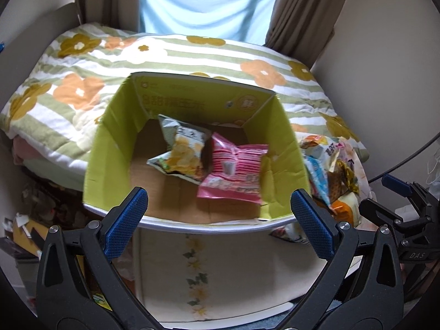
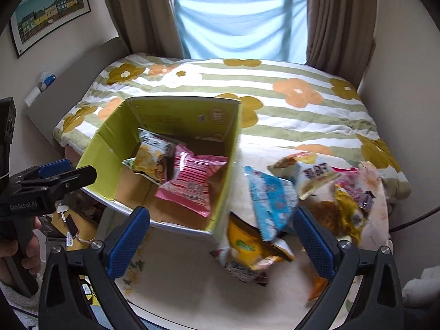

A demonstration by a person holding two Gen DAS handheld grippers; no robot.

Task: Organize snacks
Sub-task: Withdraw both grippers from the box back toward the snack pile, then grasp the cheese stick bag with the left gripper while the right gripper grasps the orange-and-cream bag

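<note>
box, pink packet, chips bag inside

A floral striped quilt covers the bed. Brown curtains flank a window hung with pale blue cloth. A framed picture hangs on the wall.

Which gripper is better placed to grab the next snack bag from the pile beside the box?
Right. The open right gripper faces the pile's blue bag; the left gripper faces the box.
</note>
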